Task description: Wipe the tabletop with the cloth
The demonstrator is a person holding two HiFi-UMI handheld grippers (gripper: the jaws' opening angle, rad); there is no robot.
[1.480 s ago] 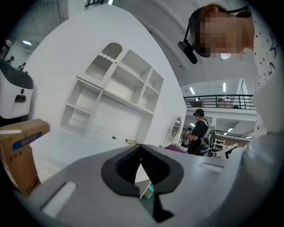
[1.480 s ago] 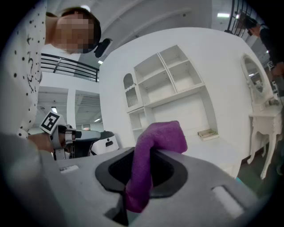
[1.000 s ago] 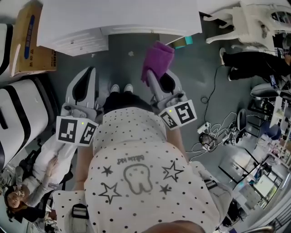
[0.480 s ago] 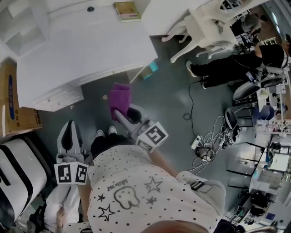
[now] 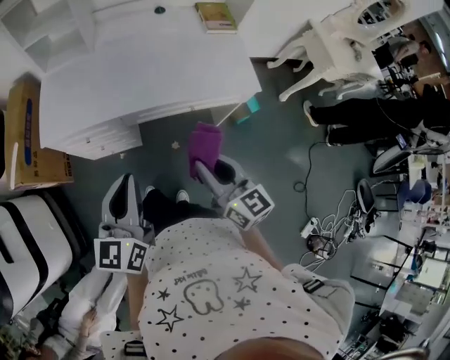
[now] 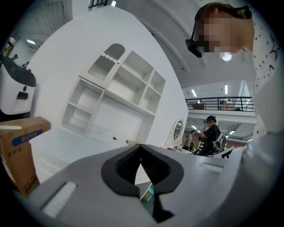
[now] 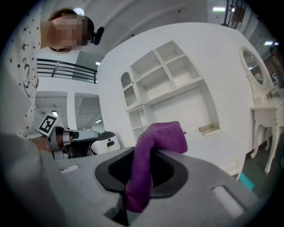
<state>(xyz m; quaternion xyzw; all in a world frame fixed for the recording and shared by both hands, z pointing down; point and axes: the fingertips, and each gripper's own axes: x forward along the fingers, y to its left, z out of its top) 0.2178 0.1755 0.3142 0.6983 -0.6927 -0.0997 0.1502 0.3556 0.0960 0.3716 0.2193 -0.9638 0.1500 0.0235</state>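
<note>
A purple cloth [image 5: 205,143] hangs over the grey floor, just short of the white desk's front edge. My right gripper [image 5: 203,166] is shut on it. In the right gripper view the cloth [image 7: 156,146] is pinched between the jaws of that gripper [image 7: 143,165], and its upper end flops over them. The white tabletop [image 5: 140,63] lies ahead and is also seen in the right gripper view [image 7: 224,144]. My left gripper [image 5: 124,184] stays low at the left over the floor. Its jaws [image 6: 141,156] are shut with nothing between them.
A book [image 5: 216,15] lies at the back of the desk, beside a white shelf unit [image 5: 49,24]. A cardboard box [image 5: 28,133] stands left of the desk, and a white machine [image 5: 24,246] is nearer to me. A white chair [image 5: 330,42], cables [image 5: 327,218] and people are at the right.
The head view has swung, so more of the tabletop shows now. My right gripper still holds the cloth and has drifted slightly right, near the desk's front edge. The left gripper stays low.
</note>
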